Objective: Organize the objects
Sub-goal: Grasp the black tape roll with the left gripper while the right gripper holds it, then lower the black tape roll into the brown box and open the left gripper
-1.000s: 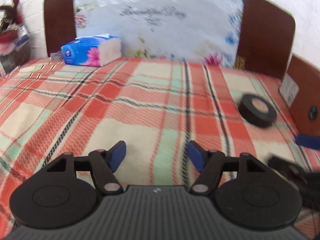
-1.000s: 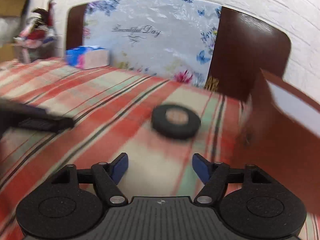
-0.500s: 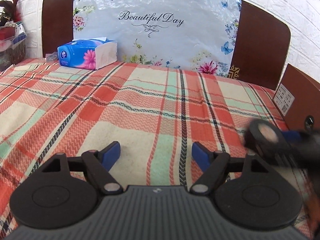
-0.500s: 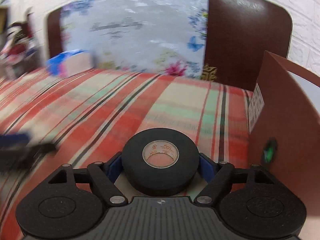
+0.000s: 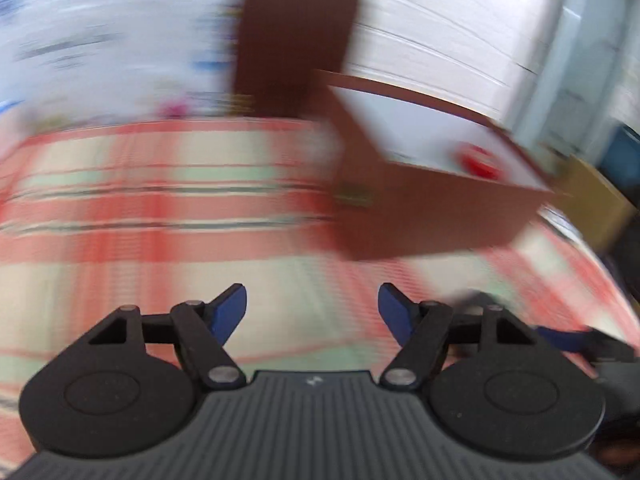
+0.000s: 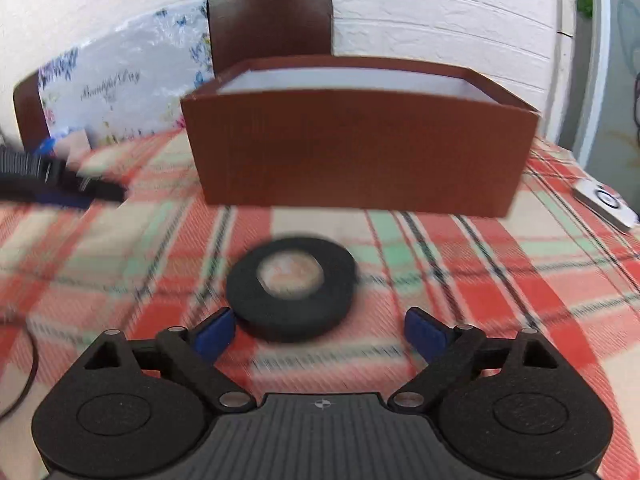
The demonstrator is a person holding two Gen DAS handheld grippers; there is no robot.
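A black tape roll [image 6: 290,284] lies flat on the plaid cloth [image 6: 480,280], just ahead of my right gripper [image 6: 320,332]. Its jaws are opening. The left blue pad [image 6: 214,332] is close beside the roll and the right pad stands well apart, so nothing is gripped. Behind the roll stands a brown box [image 6: 360,152] with a white inside. The left wrist view is heavily blurred. My left gripper [image 5: 312,312] hangs over bare cloth, its jaws closing with nothing between them. The same box [image 5: 420,208] is ahead on its right, with a small red thing [image 5: 480,164] inside.
A white flat device [image 6: 604,200] lies at the cloth's right edge. A floral cushion [image 6: 120,88] and a brown headboard [image 6: 272,24] stand at the back. A dark cable [image 6: 24,376] curls at the left. My left gripper [image 6: 60,184] shows blurred there.
The tape roll was between my right gripper's fingers; the jaws have since widened and it lies ahead on the cloth. Both views swung right toward the brown box.
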